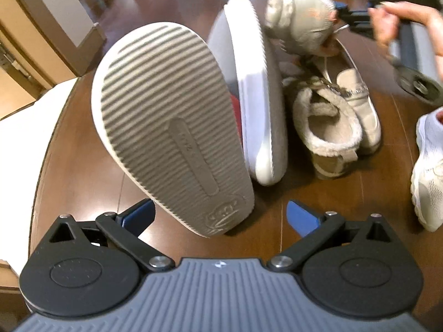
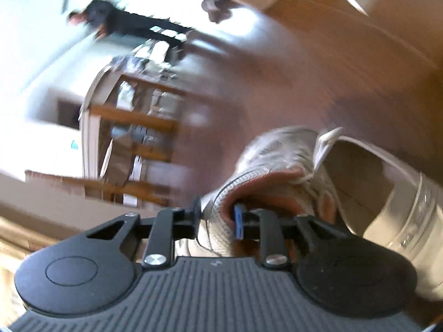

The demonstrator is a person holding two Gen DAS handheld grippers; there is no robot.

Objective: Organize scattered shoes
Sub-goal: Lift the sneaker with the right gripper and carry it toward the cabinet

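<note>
Clearly, the right claw [image 2: 216, 221] is closed on the collar of a mesh sneaker [image 2: 277, 166]: one blue pad is seen inside the pink-lined opening, the other finger against the outer mesh. In the left wrist view the same sneaker [image 1: 301, 22] is seen held up at the upper right of the frame, above a beige loafer [image 1: 357, 96] and a fleece-lined boot [image 1: 326, 127] on the bench [image 1: 83, 152].

The left claw [image 1: 221, 215] is spread wide, and nothing is gripped by it; a ribbed-soled slipper [image 1: 166, 127] is propped on edge at frame centre, leaning against its white twin [image 1: 254, 91].

Only thin collar fabric is pinched, so the sneaker could be swung loose and dropped onto the loafer. The tilted slipper could be toppled by a nudge from the open left claw.
</note>
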